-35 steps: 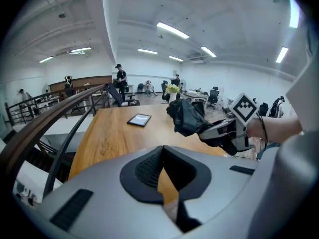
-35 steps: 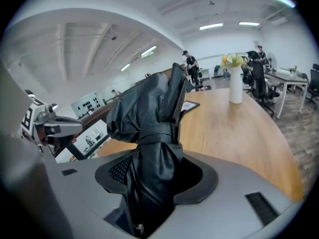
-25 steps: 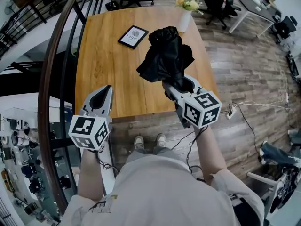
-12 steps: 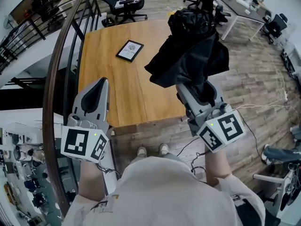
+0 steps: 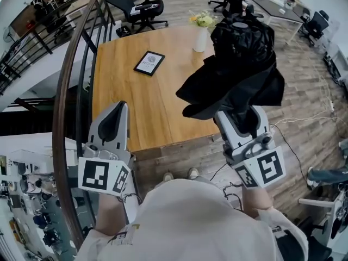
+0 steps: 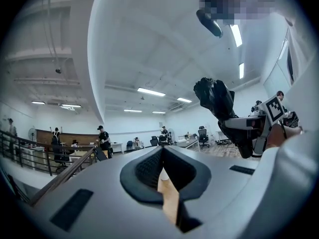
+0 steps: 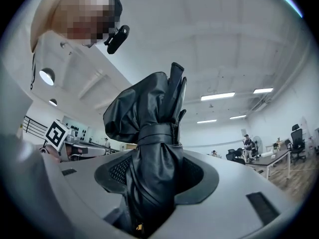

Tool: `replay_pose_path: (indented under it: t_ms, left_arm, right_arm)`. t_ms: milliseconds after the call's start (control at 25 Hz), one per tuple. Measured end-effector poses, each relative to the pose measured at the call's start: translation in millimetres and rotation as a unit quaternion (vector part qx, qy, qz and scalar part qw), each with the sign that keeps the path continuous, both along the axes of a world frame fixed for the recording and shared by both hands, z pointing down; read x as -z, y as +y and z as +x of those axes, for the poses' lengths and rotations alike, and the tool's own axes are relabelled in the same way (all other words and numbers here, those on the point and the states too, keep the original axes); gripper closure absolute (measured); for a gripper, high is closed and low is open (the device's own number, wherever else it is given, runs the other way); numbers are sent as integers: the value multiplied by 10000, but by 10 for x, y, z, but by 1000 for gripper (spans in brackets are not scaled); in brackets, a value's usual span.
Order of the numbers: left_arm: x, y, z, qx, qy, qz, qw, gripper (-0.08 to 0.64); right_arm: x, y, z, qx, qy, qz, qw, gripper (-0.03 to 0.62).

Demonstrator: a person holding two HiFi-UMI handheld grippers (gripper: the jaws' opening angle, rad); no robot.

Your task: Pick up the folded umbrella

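The folded black umbrella (image 5: 239, 64) hangs in the air well above the wooden table (image 5: 125, 91), its loose fabric bunched and a strap wrapped round it. My right gripper (image 5: 240, 118) is shut on its lower end; in the right gripper view the umbrella (image 7: 154, 148) fills the space between the jaws of the gripper (image 7: 157, 178) and stands up from them. My left gripper (image 5: 117, 113) is held over the table's near left edge, shut, with nothing in it. From the left gripper (image 6: 162, 153) view the umbrella (image 6: 214, 96) and the right gripper (image 6: 244, 128) show at the right.
On the table lie a dark framed tablet (image 5: 149, 62) and a white vase of flowers (image 5: 201, 34) at the far side. A curved railing (image 5: 70, 91) runs along the left. Office chairs (image 5: 138, 7) stand beyond the table, and a cable (image 5: 304, 118) lies on the floor at right.
Both grippers have risen. The right one has carried the umbrella up off the table and closer to the head camera; the left one rose less and stayed shut.
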State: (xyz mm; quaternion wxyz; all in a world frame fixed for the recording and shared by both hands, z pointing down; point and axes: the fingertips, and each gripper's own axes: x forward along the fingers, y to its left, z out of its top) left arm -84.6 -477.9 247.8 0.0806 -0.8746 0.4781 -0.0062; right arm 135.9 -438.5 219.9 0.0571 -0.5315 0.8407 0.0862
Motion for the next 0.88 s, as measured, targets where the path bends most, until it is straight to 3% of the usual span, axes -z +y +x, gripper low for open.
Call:
replay_pose_path:
  t_ms: [280,440,880]
  left_arm:
    - [-256,52,141,-108,-36,-207,9997,543]
    - [-424,50,214,-185,-53,-376,9991,543]
    - [-484,69,345,-327,-39,-459,9984,543]
  right_arm:
    - [-390,39,17,57,137,-438,9989,344]
    - [-556,42,9,149,-24,-631,9979,344]
    - [-589,101,153,-47,-59,-639,9979,344]
